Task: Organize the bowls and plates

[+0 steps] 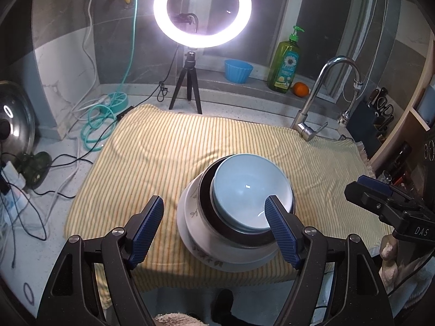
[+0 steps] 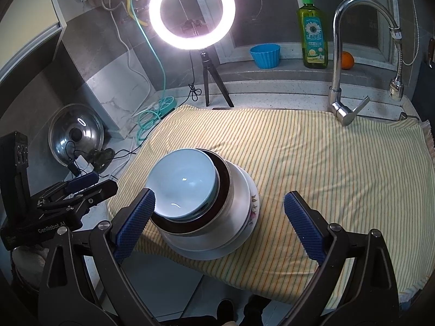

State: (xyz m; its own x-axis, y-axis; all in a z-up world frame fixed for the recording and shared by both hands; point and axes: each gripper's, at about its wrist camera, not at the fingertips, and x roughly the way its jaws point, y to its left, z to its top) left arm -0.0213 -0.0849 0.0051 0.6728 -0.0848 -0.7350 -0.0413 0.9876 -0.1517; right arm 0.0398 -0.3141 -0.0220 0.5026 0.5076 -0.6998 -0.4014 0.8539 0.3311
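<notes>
Stack: pale blue ceramic bowl (image 1: pixel 248 190) nested in dark-rimmed steel bowl (image 1: pixel 231 231), on white flowered plates (image 1: pixel 201 252).
Left tool (image 1: pixel 214 228): apart, empty.
Right tool (image 2: pixel 220 220): apart, empty.

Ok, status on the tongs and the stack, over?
Left tongs open, empty. Right tongs open, empty. Blue bowl tops stack on striped towel. Nothing in the way.

Glossy glazed blue bowl (image 1: pixel 248 190) on matt striped cloth (image 1: pixel 163 146); shiny metal faucet (image 1: pixel 323 92).

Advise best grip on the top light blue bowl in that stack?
Pinch the light blue bowl at its near rim, one finger inside, one outside, coming from above. It sits nested in the dark-rimmed bowl, so its sides are mostly hidden. Both grippers are open; the left gripper seems nearest.
</notes>
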